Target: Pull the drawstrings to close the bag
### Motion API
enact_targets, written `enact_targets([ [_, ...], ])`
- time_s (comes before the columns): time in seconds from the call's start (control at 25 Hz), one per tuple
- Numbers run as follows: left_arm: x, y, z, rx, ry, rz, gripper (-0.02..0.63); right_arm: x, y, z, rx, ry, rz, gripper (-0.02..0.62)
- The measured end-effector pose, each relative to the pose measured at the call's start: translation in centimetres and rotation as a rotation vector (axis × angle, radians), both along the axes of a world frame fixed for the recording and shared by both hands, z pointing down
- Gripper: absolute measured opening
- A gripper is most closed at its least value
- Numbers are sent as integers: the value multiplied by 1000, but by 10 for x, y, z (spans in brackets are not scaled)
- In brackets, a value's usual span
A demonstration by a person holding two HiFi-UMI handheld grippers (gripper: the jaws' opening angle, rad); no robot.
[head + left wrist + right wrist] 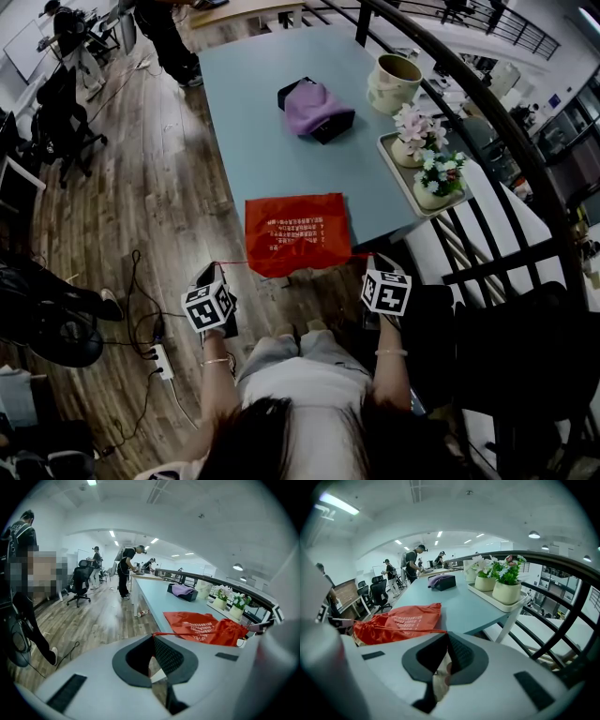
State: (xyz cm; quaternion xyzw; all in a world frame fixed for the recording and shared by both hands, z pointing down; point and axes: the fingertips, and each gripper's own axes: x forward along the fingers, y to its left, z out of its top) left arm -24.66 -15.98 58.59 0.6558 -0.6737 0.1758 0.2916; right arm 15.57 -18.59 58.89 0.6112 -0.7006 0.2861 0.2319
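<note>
A red drawstring bag (pixel 296 234) lies flat at the near edge of the light blue table (pixel 253 141), its gathered mouth hanging over the edge towards me. My left gripper (pixel 208 276) sits off the bag's left corner, shut on a thin red drawstring (pixel 232 264) that runs taut to the bag. In the left gripper view the drawstring (pixel 187 633) leads from the shut jaws of that gripper (pixel 153 637) to the bag (pixel 206 626). My right gripper (pixel 382 263) is off the right corner, and in its own view this gripper (pixel 447 634) is shut on the other drawstring (pixel 422 631) from the bag (pixel 396 619).
A purple pouch on a black case (pixel 317 108) lies mid-table. A tray (pixel 398 167) with two flower pots and a cream jug (pixel 394 82) stand at the table's right. A black railing (pixel 506 141) curves along the right. A power strip (pixel 161 361) and cables lie on the wooden floor.
</note>
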Motion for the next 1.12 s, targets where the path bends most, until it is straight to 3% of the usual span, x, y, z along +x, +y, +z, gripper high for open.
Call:
enact_targets([
  [1.12,-6,-15,4,-9,-5,-5,16,9,-17,3,2,-33,36,29],
])
